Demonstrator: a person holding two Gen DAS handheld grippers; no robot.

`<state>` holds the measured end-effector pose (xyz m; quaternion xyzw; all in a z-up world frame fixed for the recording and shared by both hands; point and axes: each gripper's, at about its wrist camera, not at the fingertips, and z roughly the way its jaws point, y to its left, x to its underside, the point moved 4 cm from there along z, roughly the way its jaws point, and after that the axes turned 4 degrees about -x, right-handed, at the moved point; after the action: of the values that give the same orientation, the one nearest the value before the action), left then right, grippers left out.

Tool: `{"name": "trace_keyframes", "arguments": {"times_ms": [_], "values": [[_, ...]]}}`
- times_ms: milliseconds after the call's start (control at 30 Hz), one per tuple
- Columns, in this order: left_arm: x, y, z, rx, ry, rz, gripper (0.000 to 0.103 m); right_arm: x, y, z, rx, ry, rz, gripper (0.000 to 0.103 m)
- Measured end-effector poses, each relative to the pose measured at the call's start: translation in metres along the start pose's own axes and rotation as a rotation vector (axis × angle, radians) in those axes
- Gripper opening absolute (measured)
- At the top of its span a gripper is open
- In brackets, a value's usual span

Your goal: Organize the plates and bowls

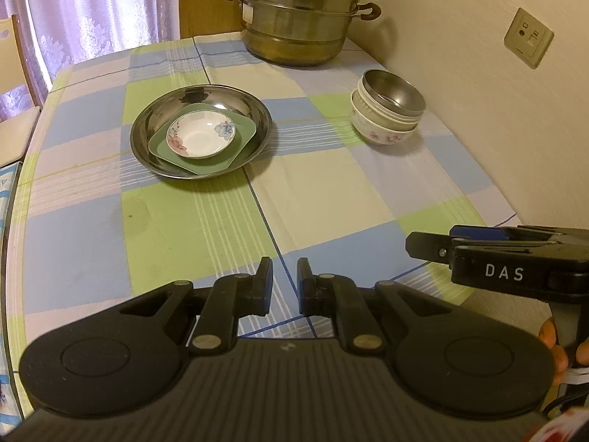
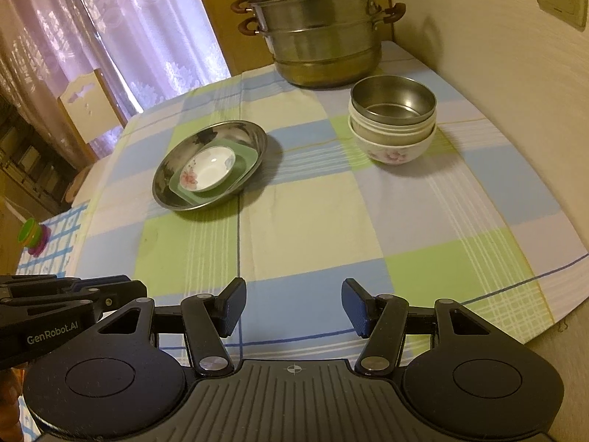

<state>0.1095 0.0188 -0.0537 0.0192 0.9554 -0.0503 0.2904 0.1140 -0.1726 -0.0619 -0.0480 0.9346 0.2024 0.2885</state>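
Observation:
A steel plate (image 1: pixel 158 118) (image 2: pixel 176 162) sits mid-table; a green square plate (image 1: pixel 239 130) (image 2: pixel 244 164) lies in it, with a small white floral dish (image 1: pixel 200 138) (image 2: pixel 208 171) on top. To the right, a steel bowl (image 1: pixel 392 92) (image 2: pixel 392 101) is nested in a stack of white bowls above a floral bowl (image 1: pixel 383 134) (image 2: pixel 394 153). My left gripper (image 1: pixel 284 285) is open by a narrow gap, empty, over the near table edge. My right gripper (image 2: pixel 292 307) is open wide and empty, beside the left gripper (image 2: pixel 73 294); it also shows in the left wrist view (image 1: pixel 497 254).
A large steel steamer pot (image 1: pixel 298 11) (image 2: pixel 324 29) stands at the back by the wall. The checked tablecloth (image 1: pixel 331 191) (image 2: pixel 313 228) covers the table. A wooden chair (image 2: pixel 88 110) and curtains are at left; stacked coloured cups (image 2: pixel 31 237) sit on a side surface.

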Motion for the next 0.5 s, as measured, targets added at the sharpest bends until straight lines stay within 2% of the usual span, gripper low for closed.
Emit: {"name": "trace_keyframes", "arguments": {"times_ms": [500], "values": [[-0.013,-0.014,0.016,0.015,0.012,0.01,0.01,-0.011,-0.015,0.008,0.011,0.017,0.004,0.058]]}}
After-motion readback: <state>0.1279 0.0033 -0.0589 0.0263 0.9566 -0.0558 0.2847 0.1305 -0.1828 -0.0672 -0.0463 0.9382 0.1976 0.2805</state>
